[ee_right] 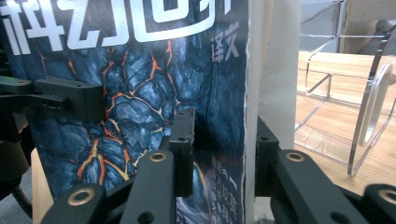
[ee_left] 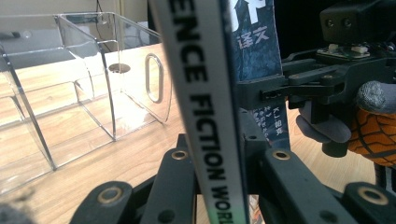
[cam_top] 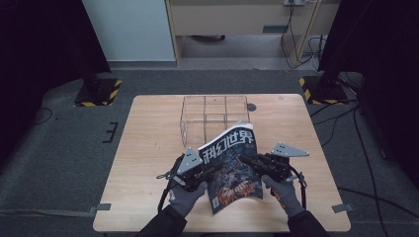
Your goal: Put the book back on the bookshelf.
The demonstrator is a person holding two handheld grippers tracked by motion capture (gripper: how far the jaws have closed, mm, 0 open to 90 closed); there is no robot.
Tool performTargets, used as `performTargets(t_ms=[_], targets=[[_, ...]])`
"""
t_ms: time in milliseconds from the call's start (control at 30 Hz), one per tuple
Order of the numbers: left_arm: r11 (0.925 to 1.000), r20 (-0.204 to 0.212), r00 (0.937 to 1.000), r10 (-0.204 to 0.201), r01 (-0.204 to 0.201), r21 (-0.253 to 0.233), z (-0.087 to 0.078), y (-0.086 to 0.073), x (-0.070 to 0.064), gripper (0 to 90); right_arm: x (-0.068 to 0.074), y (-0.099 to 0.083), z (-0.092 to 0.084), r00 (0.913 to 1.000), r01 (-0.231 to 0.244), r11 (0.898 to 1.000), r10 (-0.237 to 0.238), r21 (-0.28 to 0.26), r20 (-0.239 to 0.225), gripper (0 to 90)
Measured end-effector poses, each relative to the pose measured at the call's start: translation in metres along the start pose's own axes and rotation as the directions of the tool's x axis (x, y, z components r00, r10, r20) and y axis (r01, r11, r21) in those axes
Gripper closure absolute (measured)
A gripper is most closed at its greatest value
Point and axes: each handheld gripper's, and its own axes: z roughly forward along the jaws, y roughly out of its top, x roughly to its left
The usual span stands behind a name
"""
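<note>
On the wooden table (cam_top: 148,148), just this side of the clear divided organizer (cam_top: 215,118), the magazine (cam_top: 232,168) stands tilted — clamped at its spine by the left gripper (cam_top: 210,173) and at its open edge by the right gripper (cam_top: 247,159). Both grips should stay level and firm — the thin cover looks ready to buckle near the organizer.

My magazine (cam_top: 232,165) stands upright and slightly tilted above the surface (cam_top: 148,148), its dark blue cover cracked with orange and headed by big white Chinese characters. My left jaws clamp its white spine (ee_left: 205,107), lettered "SCIENCE FICTION WORLD"; my right jaws pinch the opposite page edge. A clear, compartmented box (cam_top: 215,116) sits just behind it.
</note>
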Motion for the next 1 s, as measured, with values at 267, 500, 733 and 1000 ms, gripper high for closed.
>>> performTargets(t_ms=[267,500,733,1000], targets=[[0.9964,-0.098,0.9919,0.08,-0.082,-0.022,-0.006,0.012,-0.008,82.0,0.007,0.003,0.006,0.9983,0.047,0.998,-0.046,-0.031,0.034,62.8],[0.9965,-0.091,0.9927,0.08,-0.082,-0.019,-0.008,0.015,-0.009,82.0,0.006,0.004,0.005,0.9965,0.056,0.998,-0.053,-0.042,0.065,47.9],[0.9956,-0.077,0.9934,0.085,-0.088,-0.032,-0.015,0.022,-0.013,82.0,0.0,0.007,-0.002,0.9926,0.037,0.998,-0.03,-0.06,0.118,35.8],[0.9961,-0.111,0.9912,0.072,-0.077,-0.044,-0.026,0.027,-0.005,82.0,-0.014,-0.001,-0.01,0.9666,0.05,0.999,-0.044,-0.014,0.252,25.4]])
